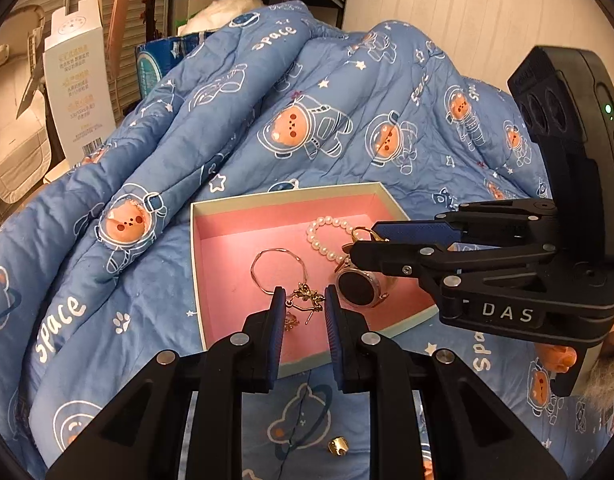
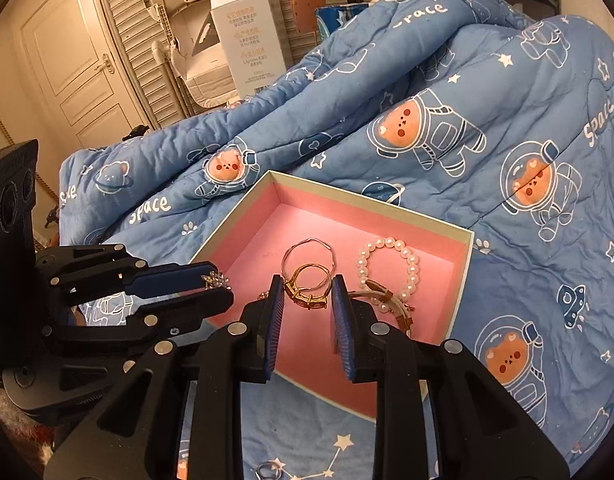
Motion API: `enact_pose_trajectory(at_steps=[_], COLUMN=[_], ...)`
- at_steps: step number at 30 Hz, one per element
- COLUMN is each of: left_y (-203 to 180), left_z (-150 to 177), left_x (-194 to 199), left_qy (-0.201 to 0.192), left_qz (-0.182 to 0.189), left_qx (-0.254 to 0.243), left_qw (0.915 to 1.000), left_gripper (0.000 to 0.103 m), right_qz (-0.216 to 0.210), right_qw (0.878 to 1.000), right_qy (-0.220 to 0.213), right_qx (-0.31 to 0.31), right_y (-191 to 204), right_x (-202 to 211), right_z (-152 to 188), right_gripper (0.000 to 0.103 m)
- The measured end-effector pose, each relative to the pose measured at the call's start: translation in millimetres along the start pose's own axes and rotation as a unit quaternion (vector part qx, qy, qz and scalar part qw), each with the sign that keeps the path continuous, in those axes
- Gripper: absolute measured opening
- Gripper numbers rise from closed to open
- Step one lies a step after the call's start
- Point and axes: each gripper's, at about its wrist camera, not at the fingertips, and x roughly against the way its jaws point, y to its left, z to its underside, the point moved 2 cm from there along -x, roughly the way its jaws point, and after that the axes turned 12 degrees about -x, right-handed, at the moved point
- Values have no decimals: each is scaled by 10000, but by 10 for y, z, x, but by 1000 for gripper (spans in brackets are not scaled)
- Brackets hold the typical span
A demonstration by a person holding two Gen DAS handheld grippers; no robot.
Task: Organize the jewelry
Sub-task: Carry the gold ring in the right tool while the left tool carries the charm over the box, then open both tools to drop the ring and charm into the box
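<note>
A pink-lined box (image 1: pixel 235 236) (image 2: pixel 463 252) lies on the blue quilt. In it are a thin hoop bracelet (image 1: pixel 277 270) (image 2: pixel 309 250), a pearl bracelet (image 1: pixel 327 236) (image 2: pixel 391 268) and a watch (image 1: pixel 357 286) (image 2: pixel 387 296). My left gripper (image 1: pixel 305 300) (image 2: pixel 217 286) hangs over the box's near edge with a small sparkly gold ornament (image 1: pixel 307 294) (image 2: pixel 215 280) between its fingers. My right gripper (image 2: pixel 309 294) (image 1: pixel 357 240) is over the box with a gold ring (image 2: pixel 305 288) between its parted pads, which do not squeeze it.
A gold ring (image 1: pixel 338 446) lies on the quilt in front of the box, and a silver ring (image 2: pixel 269 470) too. The quilt (image 1: pixel 307 120) rises in folds behind the box. A white carton (image 1: pixel 77 88) and shelves stand beyond.
</note>
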Motion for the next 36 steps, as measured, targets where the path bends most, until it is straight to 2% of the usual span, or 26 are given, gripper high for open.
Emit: enact_pose_trajectory(at_steps=[3, 12, 18, 23, 36], left_y=[54, 159, 163, 190, 128], left_z=[-54, -189, -218, -213, -236], left_x=[-183, -517, -695, -767, -843], left_qy=[299, 722, 978, 1019, 1018], left_qz=[84, 118, 94, 132, 96], left_qx=[25, -9, -58, 32, -66], left_qw=[9995, 9973, 9951, 9947, 9947], left_gripper=[19, 19, 19, 19, 20], right_qz=[19, -2, 225, 382, 611], right_qw=[9998, 9974, 9952, 9929, 9924], right_qy=[167, 638, 859, 1060, 1044], right_qx=[-124, -342, -409, -380, -245], right_y=[-56, -133, -198, -209, -164], right_x=[-155, -547, -792, -924, -1059], right_z=[-116, -395, -473, -488, -537], right_gripper=[25, 25, 25, 25, 25])
